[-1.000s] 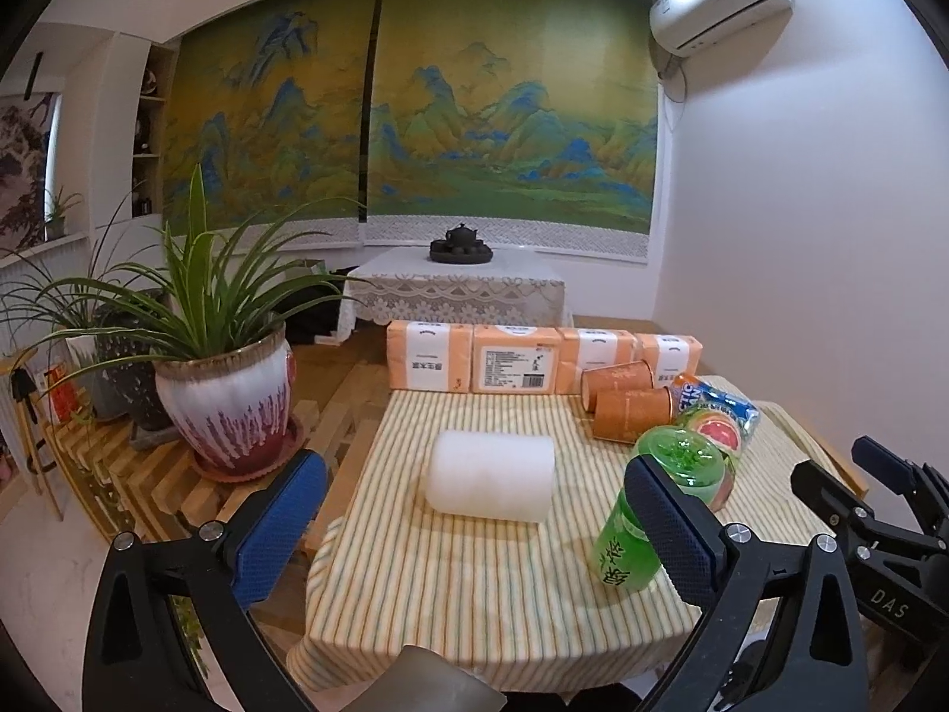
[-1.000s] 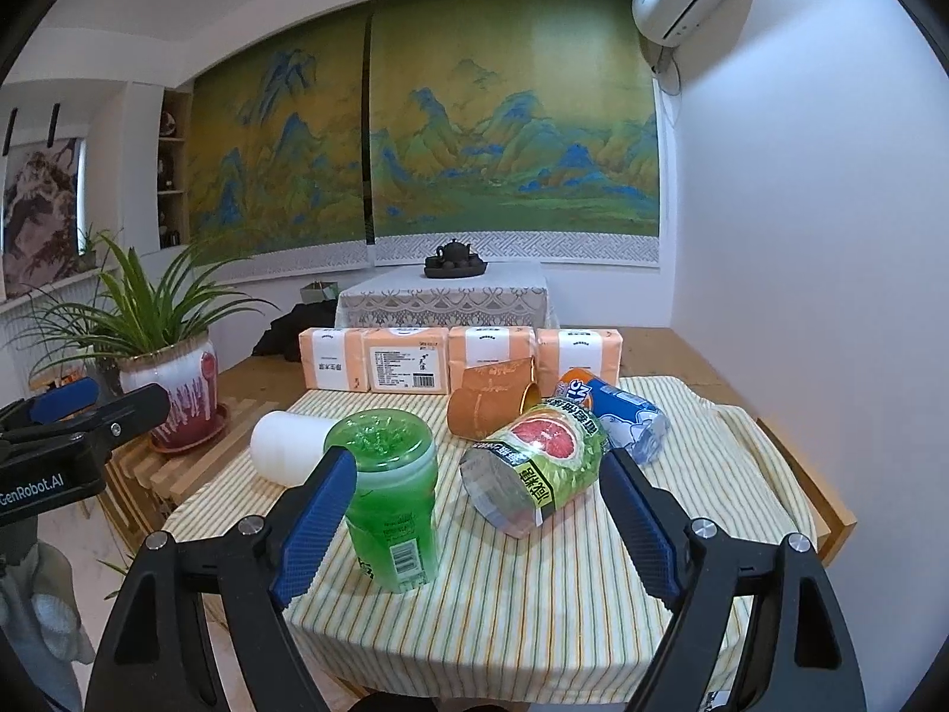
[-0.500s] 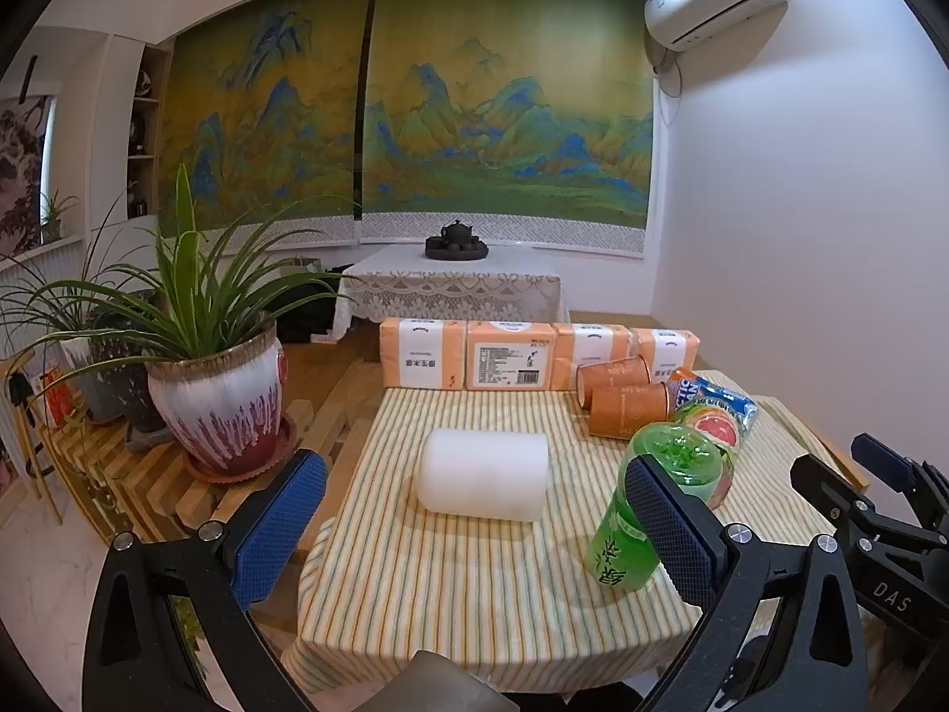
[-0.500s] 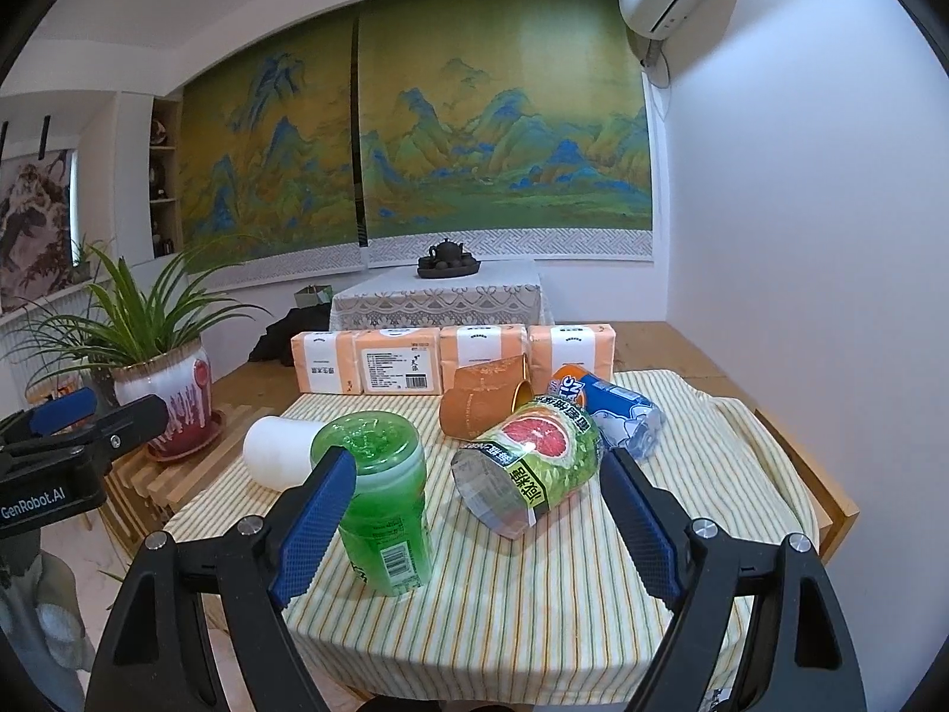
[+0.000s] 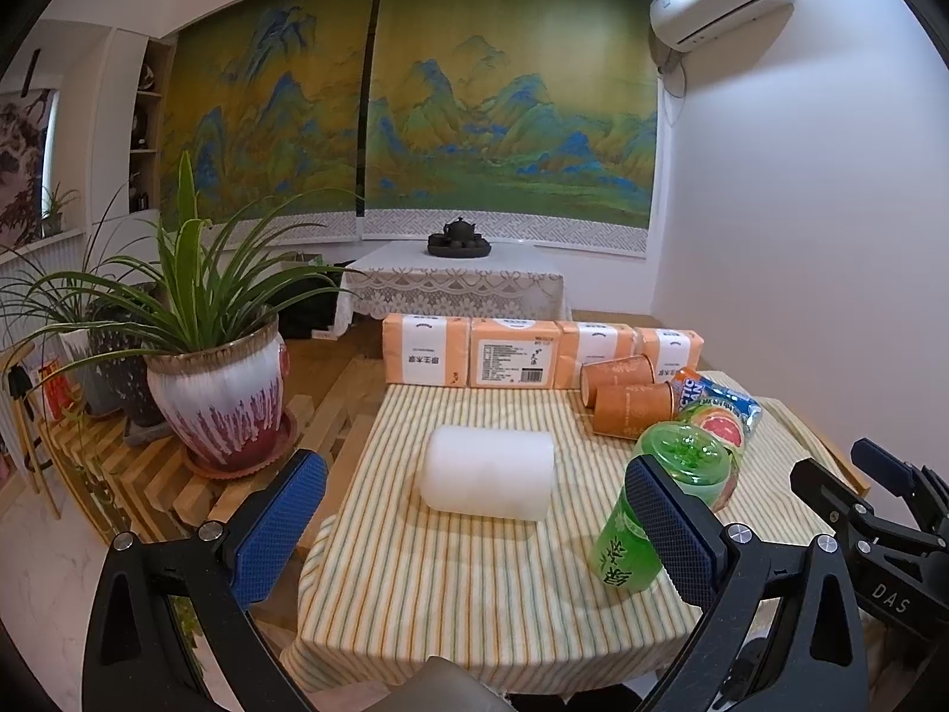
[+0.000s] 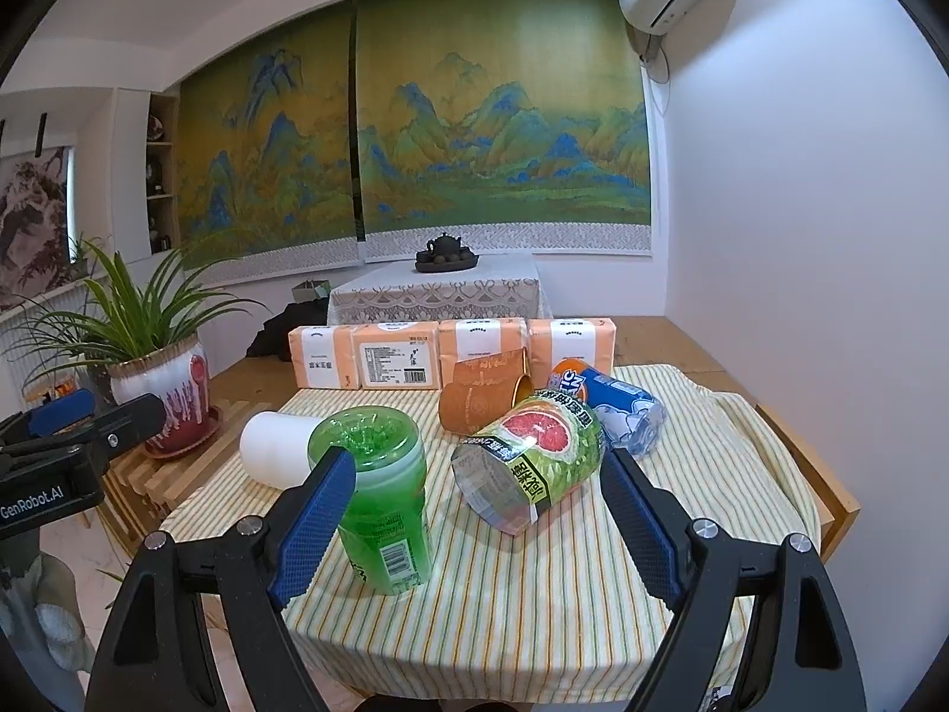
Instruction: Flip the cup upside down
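A white frosted cup (image 5: 489,480) lies on its side in the middle of the striped tablecloth; it also shows in the right wrist view (image 6: 276,446). A green plastic cup (image 6: 382,489) stands bottom-up at the front, also in the left wrist view (image 5: 658,504). A clear cup with a grapefruit label (image 6: 528,463) lies on its side. Two orange paper cups (image 6: 483,394) lie on their sides behind it. My left gripper (image 5: 474,525) is open and empty, in front of the white cup. My right gripper (image 6: 474,510) is open and empty, in front of the green and grapefruit cups.
Several orange tissue packs (image 5: 516,353) line the table's back edge. A blue-and-orange bottle (image 6: 611,397) lies at the right. A potted plant (image 5: 216,391) stands on a slatted bench to the left. A white wall is close on the right.
Both grippers have drifted slightly, so the table shifts a little in view. Nothing on the table has moved and both grippers stay open.
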`<action>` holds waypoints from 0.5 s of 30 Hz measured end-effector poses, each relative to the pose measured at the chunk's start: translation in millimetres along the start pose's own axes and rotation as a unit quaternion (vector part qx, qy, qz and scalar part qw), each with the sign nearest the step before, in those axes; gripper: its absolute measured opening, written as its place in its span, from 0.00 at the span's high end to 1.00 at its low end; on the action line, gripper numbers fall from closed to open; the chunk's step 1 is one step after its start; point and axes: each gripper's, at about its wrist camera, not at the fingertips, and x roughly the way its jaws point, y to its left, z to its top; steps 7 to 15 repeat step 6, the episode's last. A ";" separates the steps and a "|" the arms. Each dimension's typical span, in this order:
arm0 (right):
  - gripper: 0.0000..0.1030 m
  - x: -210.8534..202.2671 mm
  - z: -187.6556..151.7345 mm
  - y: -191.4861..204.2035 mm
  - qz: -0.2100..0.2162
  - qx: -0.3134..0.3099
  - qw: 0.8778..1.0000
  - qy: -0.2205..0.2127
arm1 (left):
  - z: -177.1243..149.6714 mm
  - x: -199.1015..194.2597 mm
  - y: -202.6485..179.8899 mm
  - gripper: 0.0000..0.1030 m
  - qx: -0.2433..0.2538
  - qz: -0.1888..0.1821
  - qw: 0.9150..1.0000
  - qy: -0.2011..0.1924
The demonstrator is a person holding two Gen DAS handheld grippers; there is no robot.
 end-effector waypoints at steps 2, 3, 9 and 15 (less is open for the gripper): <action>0.21 1.1 0.2 -0.2 -0.001 0.000 1.000 0.000 | -0.1 1.0 0.8 0.01 -0.001 -0.001 1.000 0.000; 0.21 1.8 0.1 0.1 -0.001 0.001 1.000 0.000 | -0.3 0.8 0.8 0.01 -0.001 0.000 1.000 -0.002; 0.21 3.7 -0.7 -0.3 0.000 0.001 1.000 0.003 | -1.9 2.5 1.5 0.01 0.002 0.002 1.000 -0.002; 0.21 3.7 -0.7 -0.3 0.000 0.001 1.000 0.003 | -1.9 2.5 1.5 0.01 0.002 0.002 1.000 -0.002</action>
